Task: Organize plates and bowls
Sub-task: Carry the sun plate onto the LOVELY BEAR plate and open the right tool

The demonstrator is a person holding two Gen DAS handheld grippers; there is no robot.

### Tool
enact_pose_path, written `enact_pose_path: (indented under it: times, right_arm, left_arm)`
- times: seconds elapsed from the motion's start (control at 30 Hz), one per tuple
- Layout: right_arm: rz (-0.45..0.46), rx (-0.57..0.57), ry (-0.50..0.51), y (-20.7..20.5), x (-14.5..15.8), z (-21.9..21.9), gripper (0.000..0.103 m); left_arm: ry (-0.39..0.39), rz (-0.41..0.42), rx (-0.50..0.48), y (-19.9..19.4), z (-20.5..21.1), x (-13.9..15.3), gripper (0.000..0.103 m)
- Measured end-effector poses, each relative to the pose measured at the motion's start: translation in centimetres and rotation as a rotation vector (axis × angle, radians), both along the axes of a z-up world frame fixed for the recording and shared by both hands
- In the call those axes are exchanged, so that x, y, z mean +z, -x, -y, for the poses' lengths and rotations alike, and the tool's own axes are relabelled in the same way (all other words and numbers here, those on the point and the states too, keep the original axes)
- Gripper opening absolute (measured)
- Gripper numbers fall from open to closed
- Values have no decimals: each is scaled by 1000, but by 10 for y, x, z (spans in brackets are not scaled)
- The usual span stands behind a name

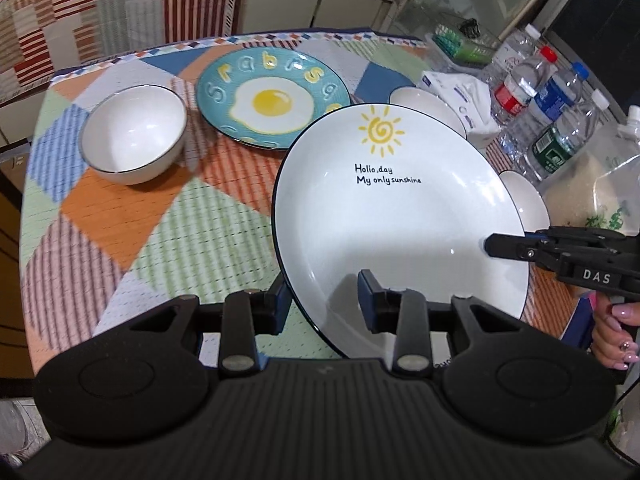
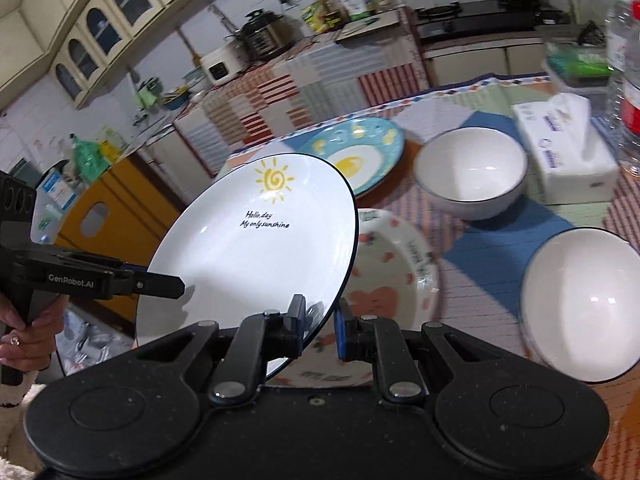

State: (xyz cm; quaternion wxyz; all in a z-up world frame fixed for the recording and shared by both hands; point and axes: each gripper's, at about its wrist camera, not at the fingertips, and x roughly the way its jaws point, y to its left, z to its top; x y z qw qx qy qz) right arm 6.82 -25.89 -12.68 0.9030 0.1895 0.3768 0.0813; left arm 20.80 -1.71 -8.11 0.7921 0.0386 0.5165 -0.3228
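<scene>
A white plate (image 1: 400, 220) with a yellow sun and black lettering hangs tilted above the table, held from two sides. My left gripper (image 1: 322, 304) is shut on its near rim. My right gripper (image 2: 320, 324) is shut on the rim of the same plate (image 2: 248, 264); in the left wrist view the right gripper (image 1: 490, 245) comes in from the right. A blue fried-egg plate (image 1: 272, 100) lies on the cloth behind, with a white bowl (image 1: 136, 132) to its left. Under the lifted plate lies a strawberry-patterned dish (image 2: 392, 264). Two more white bowls (image 2: 472, 168) (image 2: 580, 304) stand to the right.
A tissue pack (image 2: 568, 160), several water bottles (image 1: 532, 92), a bag of rice (image 1: 592, 188) and a green box (image 1: 456, 42) crowd the table's right side. The patchwork tablecloth (image 1: 160, 232) ends at a rounded left edge. A hand (image 1: 616, 336) holds the right gripper's handle.
</scene>
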Motion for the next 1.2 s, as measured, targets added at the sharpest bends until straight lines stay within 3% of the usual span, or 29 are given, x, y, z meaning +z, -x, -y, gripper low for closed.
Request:
enact_pose_path:
  times: [0.3, 0.47, 0.73, 0.87, 1.0, 1.13, 1.2]
  right_arm:
    - [-38, -65, -19, -8, -23, 18, 19]
    - [-57, -62, 3, -20, -29, 20, 19]
    - [-98, -79, 4, -30, -43, 22, 19]
    - [-123, -82, 56, -32, -45, 14, 20]
    - [-217, -113, 72, -40, -44, 5, 22]
    - [-211, -102, 205, -46, -38, -12, 22]
    - [-230, -101, 274, -49, -37, -16, 23]
  left_arm:
    - [-68, -69, -12, -14, 22, -38, 34]
    - [-58, -124, 16, -22, 21, -57, 33]
    - [-91, -94, -6, -22, 29, -61, 34]
    - [-112, -90, 9, -25, 31, -61, 34]
    - [-113, -113, 35, -30, 28, -67, 33]
    - [-67, -204, 58, -33, 23, -81, 33]
    - [-66, -199, 60, -29, 24, -83, 33]
